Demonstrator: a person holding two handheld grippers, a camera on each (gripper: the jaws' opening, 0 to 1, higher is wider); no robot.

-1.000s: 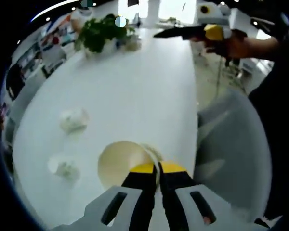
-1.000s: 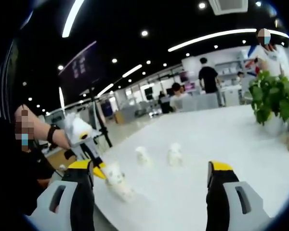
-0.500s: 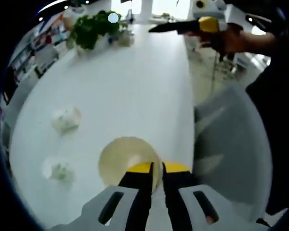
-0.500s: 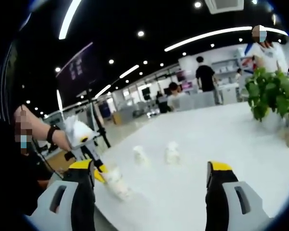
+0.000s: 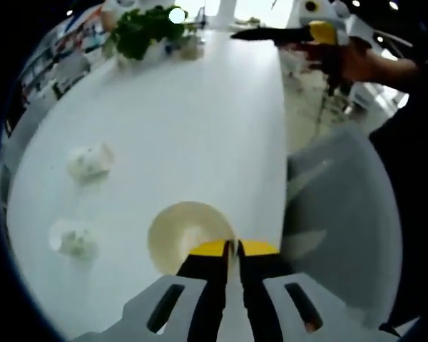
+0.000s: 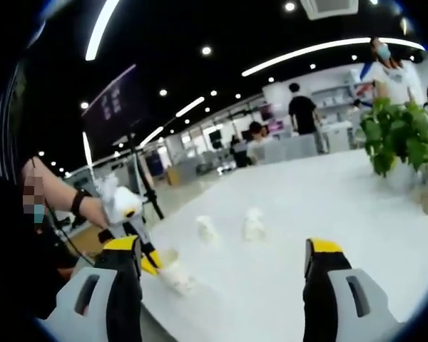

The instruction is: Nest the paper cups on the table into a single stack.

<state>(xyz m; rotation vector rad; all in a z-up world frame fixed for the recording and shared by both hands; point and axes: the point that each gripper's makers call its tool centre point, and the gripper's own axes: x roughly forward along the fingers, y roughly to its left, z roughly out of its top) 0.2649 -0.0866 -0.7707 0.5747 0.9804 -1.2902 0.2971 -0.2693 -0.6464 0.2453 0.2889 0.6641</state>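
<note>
Left gripper view: the left claw (image 5: pixel 230 251) is clenched on the near rim of a paper cup (image 5: pixel 189 235), whose open mouth faces the camera near the table (image 5: pixel 200 121) edge. Two more paper cups lie on their sides well apart to its left, one nearer (image 5: pixel 73 241) and one farther (image 5: pixel 89 161). A potted plant (image 5: pixel 146 32) stands at the table's far end, and the right claw (image 5: pixel 260 33) is held by a hand above the far right edge.

Right gripper view: the right claw (image 6: pixel 225 260) is released, jaws wide apart, holding nothing above the table. The left claw (image 6: pixel 150 258) grips the cup (image 6: pixel 172 272) at the near edge; the two other cups (image 6: pixel 207 229) (image 6: pixel 254 224) lie beyond.
</note>
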